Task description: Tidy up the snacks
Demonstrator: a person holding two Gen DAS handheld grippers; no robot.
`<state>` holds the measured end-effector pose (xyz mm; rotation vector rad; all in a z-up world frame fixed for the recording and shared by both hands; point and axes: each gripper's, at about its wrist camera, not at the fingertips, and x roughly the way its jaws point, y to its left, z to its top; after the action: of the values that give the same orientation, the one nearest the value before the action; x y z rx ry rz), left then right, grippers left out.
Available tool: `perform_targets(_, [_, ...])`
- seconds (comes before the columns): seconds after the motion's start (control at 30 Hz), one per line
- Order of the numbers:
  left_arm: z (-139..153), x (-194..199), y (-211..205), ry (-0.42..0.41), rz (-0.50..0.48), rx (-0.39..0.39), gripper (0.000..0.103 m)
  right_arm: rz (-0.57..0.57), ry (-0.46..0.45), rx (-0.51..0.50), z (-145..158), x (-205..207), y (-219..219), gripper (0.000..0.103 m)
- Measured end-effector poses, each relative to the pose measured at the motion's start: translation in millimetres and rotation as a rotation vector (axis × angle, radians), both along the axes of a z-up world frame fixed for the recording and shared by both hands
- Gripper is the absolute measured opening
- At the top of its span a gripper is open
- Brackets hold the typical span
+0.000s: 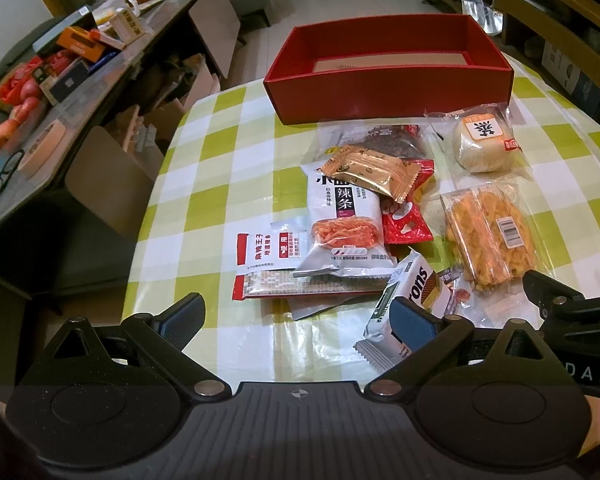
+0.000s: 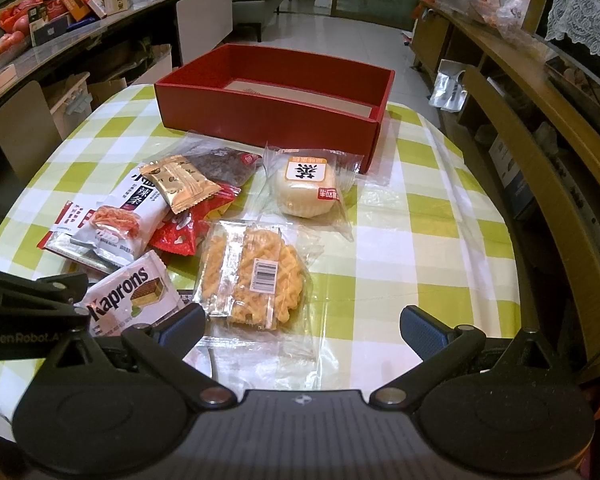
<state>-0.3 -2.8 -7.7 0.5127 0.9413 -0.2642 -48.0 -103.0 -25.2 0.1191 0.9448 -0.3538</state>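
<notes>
Checkered tablecloth: snacks beyond spread tongs (untouched)

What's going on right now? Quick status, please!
Left gripper and right gripper open, holding nothing. Wrapped snacks piled on green checked tablecloth; red cardboard box empty behind. Nothing blocking.

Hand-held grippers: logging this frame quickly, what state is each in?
Left hand-held gripper: open, holding nothing.
Right hand-held gripper: open, holding nothing.
</notes>
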Motion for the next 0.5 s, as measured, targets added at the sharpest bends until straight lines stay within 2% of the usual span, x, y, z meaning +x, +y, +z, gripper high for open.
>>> perform_targets(0.5, [-1.1,-0.9,-2.4,0.006,-0.011,0.006,0.099,0.0,0.006,0.002,-1.9,-0.8,-1.7,0.103])
